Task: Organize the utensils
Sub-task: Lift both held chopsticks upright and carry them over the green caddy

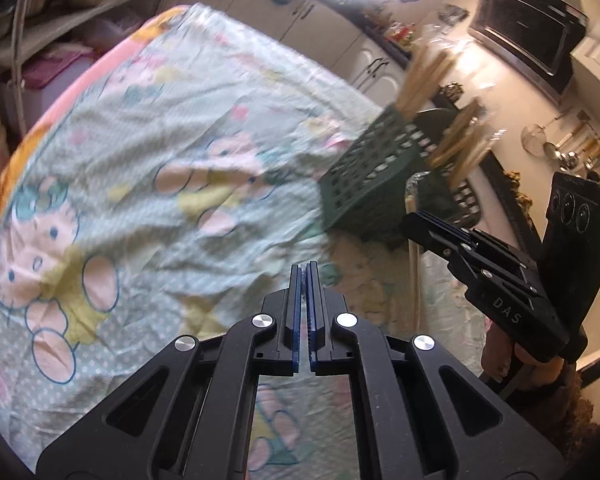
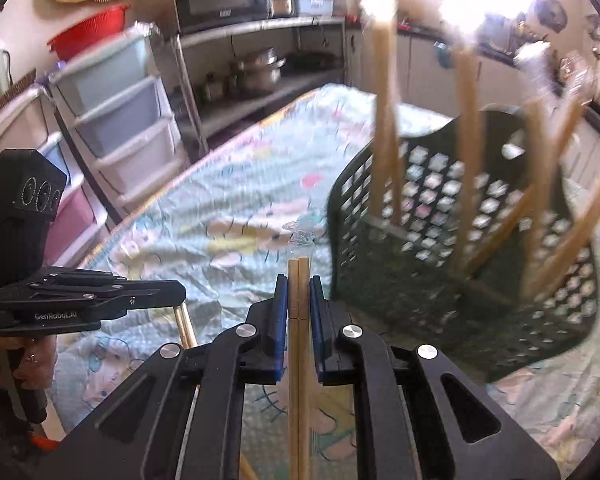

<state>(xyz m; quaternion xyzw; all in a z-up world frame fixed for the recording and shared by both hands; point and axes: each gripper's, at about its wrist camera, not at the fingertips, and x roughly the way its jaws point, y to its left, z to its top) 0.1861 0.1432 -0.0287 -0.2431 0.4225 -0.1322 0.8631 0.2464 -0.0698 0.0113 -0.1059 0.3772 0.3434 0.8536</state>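
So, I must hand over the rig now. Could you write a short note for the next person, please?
Left gripper: shut, apparently empty.
Right gripper: shut on a pair of wooden chopsticks, held above the patterned cloth.
Green basket: on the cloth, just right of the right gripper; several chopsticks already stand in it.
Done: some pairs placed.
Left: probably put this pair into the basket. The cloth in view shows no other loose utensils, but the pictures are blurred.

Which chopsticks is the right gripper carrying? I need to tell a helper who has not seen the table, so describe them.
Start at the dark green lattice basket on the cartoon-print cloth. Just left of it, the right gripper is shut on a pair of wooden chopsticks. Unlike the chopsticks standing in the basket, this pair lies side by side between blue pads.
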